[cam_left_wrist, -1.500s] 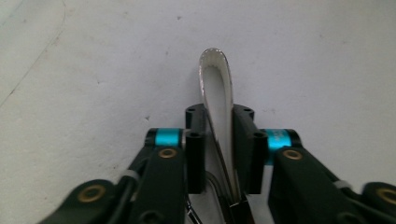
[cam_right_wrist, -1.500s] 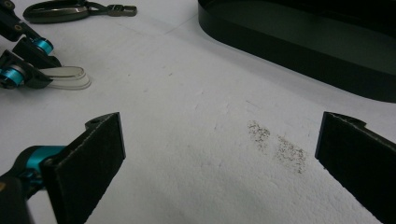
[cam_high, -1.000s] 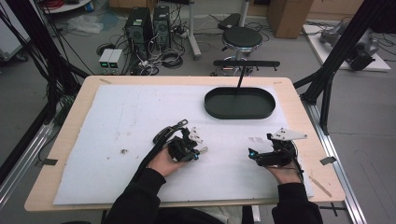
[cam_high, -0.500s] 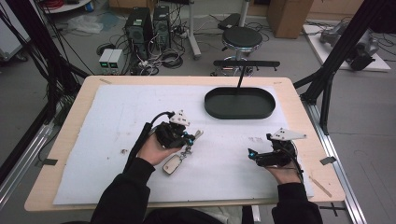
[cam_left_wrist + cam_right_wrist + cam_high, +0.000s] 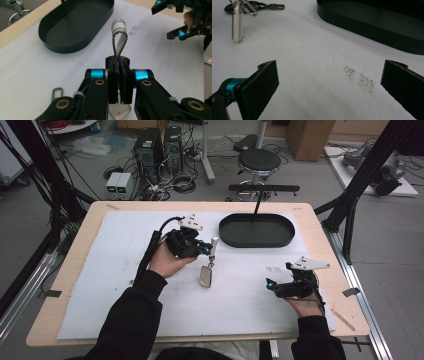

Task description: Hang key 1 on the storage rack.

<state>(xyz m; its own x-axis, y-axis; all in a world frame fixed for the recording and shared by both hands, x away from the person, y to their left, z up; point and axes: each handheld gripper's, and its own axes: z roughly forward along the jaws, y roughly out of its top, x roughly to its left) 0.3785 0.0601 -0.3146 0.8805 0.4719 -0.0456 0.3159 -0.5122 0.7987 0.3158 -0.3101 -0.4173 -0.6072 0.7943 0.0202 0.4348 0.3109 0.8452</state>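
My left gripper (image 5: 205, 251) (image 5: 119, 62) is shut on the strap of a keychain (image 5: 205, 276), held a little above the white mat. In the left gripper view the grey strap loop with its silver ferrule (image 5: 119, 25) sticks out past the shut jaws. The silver fob (image 5: 237, 24) dangles below the gripper, its lower end close to the mat. My right gripper (image 5: 276, 287) (image 5: 329, 85) rests near the table's front right, open, with only bare mat between its pads.
A black oval tray (image 5: 256, 231) (image 5: 75, 27) (image 5: 374, 20) stands at the back right of the white mat (image 5: 100, 270), just beyond the left gripper. A dark smudge (image 5: 359, 76) marks the mat ahead of the right gripper. Wooden table edges frame the mat.
The left hand has risen and moved away from the table's front edge, toward the tray, lifting the keychain so that the fob dangles. The right hand has kept still.
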